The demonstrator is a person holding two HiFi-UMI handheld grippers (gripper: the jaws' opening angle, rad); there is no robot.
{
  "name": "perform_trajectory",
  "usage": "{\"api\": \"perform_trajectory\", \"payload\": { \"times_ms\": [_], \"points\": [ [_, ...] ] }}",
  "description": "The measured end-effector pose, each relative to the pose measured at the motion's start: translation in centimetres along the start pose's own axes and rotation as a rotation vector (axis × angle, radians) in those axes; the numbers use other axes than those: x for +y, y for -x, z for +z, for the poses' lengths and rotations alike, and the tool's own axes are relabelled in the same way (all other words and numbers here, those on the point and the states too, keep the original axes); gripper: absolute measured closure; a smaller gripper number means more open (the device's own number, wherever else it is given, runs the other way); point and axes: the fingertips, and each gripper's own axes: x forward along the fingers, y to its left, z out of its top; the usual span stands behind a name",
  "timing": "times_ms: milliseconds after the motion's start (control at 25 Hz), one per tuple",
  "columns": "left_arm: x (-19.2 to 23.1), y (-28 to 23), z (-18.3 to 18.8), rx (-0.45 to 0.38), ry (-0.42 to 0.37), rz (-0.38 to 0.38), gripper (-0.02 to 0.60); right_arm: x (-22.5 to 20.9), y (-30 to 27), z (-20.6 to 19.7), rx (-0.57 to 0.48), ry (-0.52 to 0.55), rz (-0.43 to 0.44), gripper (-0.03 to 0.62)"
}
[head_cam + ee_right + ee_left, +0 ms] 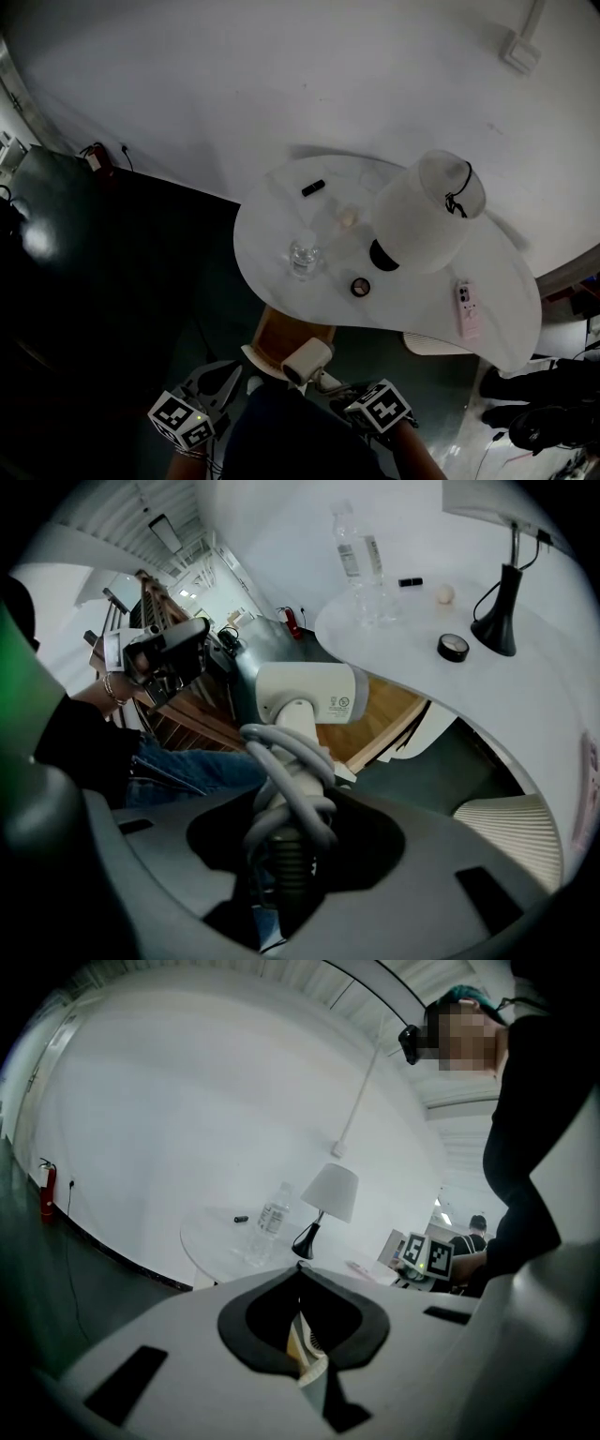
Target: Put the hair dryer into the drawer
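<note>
The white hair dryer (309,694) has its grey cord wound round the handle, and my right gripper (295,803) is shut on that handle. In the head view the hair dryer (307,361) hangs just in front of the open drawer (286,336), whose wooden inside shows under the round white table (272,220). My left gripper (223,382) is to the left of the dryer, apart from it. In its own view the left gripper (300,1267) has its tips together and nothing between them. The drawer's wooden bottom (380,719) lies beyond the dryer's barrel.
On the table stand a white lamp (427,211), a clear water bottle (304,255), a pink phone (468,307), a small round tin (361,286) and a black stick (313,187). Dark floor lies to the left. A white ribbed object (516,832) sits under the table at right.
</note>
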Motion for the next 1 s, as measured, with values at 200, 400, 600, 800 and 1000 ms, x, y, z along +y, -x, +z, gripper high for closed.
{"api": "perform_trajectory", "payload": {
  "times_ms": [200, 400, 600, 800, 1000],
  "points": [
    [0.0, -1.3, 0.4, 0.020, -0.018, -0.037, 0.574, -0.1, -1.2, 1.2, 0.022, -0.017, 0.015, 0.410],
    [0.9, -2.9, 0.6, 0.073, -0.054, -0.085, 0.574, -0.4, -2.3, 1.9, 0.078, -0.010, -0.027, 0.410],
    [1.7, -4.4, 0.5, 0.129, -0.051, -0.153, 0.574, -0.5, -2.8, 3.2, 0.068, -0.071, -0.015, 0.410],
    [3.1, -5.9, -0.2, 0.196, -0.055, -0.242, 0.574, -0.9, -3.7, 4.0, 0.072, -0.147, -0.047, 0.410],
    [4.7, -7.5, -0.3, 0.245, -0.050, -0.301, 0.574, -0.9, -4.8, 5.2, 0.053, -0.231, -0.051, 0.410]
  ]
}}
